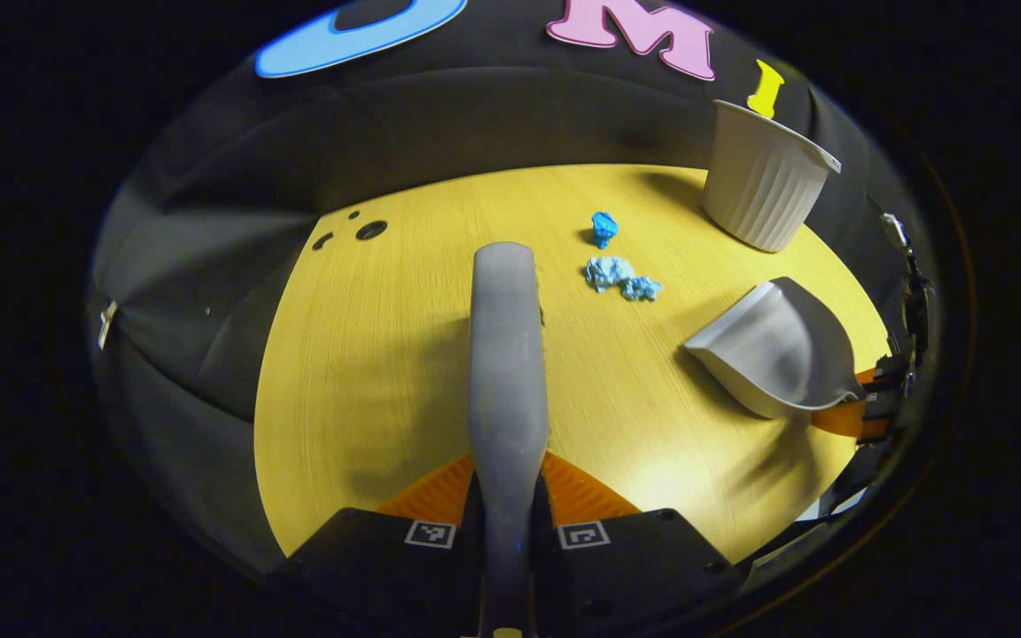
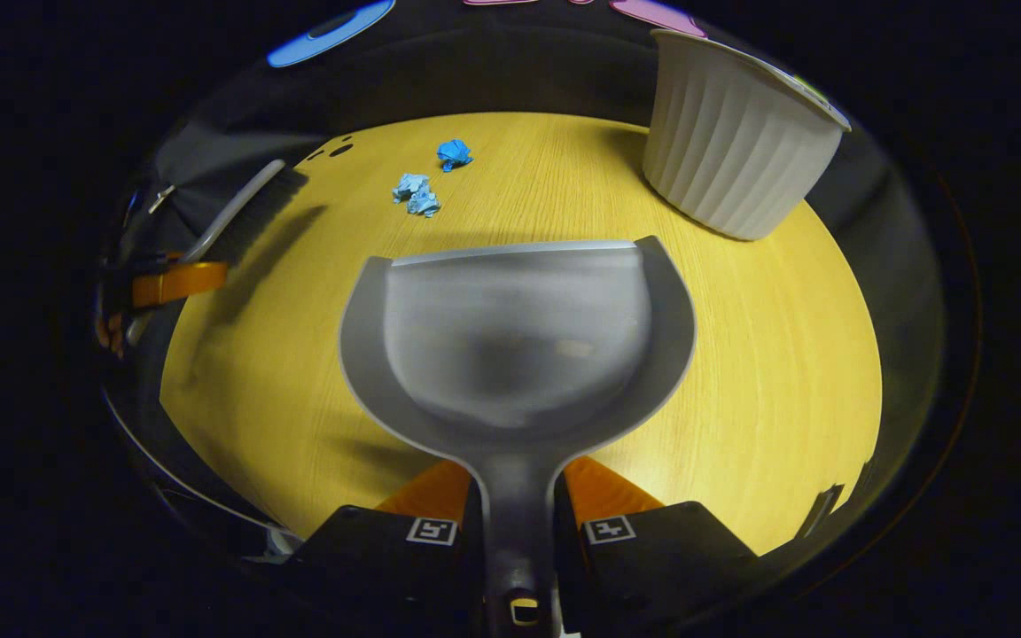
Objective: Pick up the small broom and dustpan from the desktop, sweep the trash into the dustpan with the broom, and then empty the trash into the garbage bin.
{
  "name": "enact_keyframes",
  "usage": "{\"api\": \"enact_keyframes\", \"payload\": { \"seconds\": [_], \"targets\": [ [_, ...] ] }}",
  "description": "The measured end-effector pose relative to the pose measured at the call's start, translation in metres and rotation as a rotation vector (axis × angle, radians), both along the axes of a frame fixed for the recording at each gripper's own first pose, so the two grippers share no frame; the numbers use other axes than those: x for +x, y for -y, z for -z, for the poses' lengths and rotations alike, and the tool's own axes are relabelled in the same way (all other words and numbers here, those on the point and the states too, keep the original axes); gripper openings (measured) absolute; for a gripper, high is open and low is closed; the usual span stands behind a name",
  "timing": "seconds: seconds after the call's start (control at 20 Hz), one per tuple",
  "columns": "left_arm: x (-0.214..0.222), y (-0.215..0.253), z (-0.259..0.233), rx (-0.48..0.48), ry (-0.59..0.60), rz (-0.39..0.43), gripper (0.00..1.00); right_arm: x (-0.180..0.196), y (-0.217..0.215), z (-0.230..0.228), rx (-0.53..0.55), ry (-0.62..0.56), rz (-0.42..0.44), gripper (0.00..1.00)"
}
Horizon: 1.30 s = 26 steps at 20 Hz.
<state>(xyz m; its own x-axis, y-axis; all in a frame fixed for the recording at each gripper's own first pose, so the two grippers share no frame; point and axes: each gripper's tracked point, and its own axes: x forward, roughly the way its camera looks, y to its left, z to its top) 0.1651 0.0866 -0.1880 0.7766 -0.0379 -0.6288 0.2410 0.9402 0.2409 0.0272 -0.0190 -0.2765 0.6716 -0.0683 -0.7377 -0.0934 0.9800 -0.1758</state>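
Broom (image 1: pixel 507 354) in left claw (image 1: pixel 507 496) points straight ahead toward the trash (image 1: pixel 620 276).

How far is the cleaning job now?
Done: left tongs hold the broom, right tongs hold the dustpan. Left: the blue paper scraps lie unswept on the table; the dustpan is empty, nothing tipped into the white bin.

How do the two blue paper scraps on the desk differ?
The darker blue scrap is one tight, compact wad; the pale blue scrap is looser, wider and spread in lumps. The darker one lies farther from the dustpan, nearer the back edge; the pale one sits closer. Both are crumpled, unswept, lying apart on the wooden desktop.
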Motion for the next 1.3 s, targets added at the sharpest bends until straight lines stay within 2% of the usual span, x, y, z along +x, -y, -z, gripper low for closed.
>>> {"api": "enact_keyframes", "payload": {
  "seconds": [0.05, 0.1, 0.35, 0.55, 0.6, 0.7, 0.8, 0.9, 1.05, 1.3],
  "targets": [
    [0.015, 0.004, -0.002, 0.014, -0.001, 0.013, 0.31, -0.001, 0.004, -0.004, -0.022, 0.004, -0.02, 0.37],
    [0.033, 0.007, -0.003, 0.034, -0.001, 0.025, 0.28, -0.004, 0.008, -0.007, -0.038, 0.006, -0.04, 0.37],
    [0.114, 0.027, -0.012, 0.189, 0.005, 0.107, 0.27, -0.014, 0.011, -0.008, -0.032, -0.025, -0.101, 0.37],
    [0.165, 0.06, -0.019, 0.336, 0.034, 0.249, 0.27, -0.018, 0.009, 0.0, -0.014, -0.042, -0.126, 0.37],
    [0.175, 0.071, -0.02, 0.359, 0.049, 0.293, 0.31, -0.02, 0.01, 0.003, -0.006, -0.05, -0.127, 0.37],
    [0.191, 0.084, -0.022, 0.423, 0.072, 0.359, 0.27, -0.021, 0.014, 0.007, -0.009, -0.061, -0.132, 0.37],
    [0.199, 0.09, -0.019, 0.474, 0.066, 0.393, 0.27, -0.019, 0.02, 0.01, -0.019, -0.069, -0.135, 0.37],
    [0.198, 0.095, -0.009, 0.488, 0.03, 0.429, 0.3, -0.02, 0.024, 0.012, -0.011, -0.076, -0.133, 0.37],
    [0.189, 0.097, -0.002, 0.499, 0.003, 0.467, 0.27, -0.02, 0.029, 0.011, 0.006, -0.083, -0.133, 0.37],
    [0.155, 0.107, 0.01, 0.427, -0.046, 0.464, 0.28, -0.012, 0.026, 0.013, 0.0, -0.078, -0.167, 0.37]
  ]
}}
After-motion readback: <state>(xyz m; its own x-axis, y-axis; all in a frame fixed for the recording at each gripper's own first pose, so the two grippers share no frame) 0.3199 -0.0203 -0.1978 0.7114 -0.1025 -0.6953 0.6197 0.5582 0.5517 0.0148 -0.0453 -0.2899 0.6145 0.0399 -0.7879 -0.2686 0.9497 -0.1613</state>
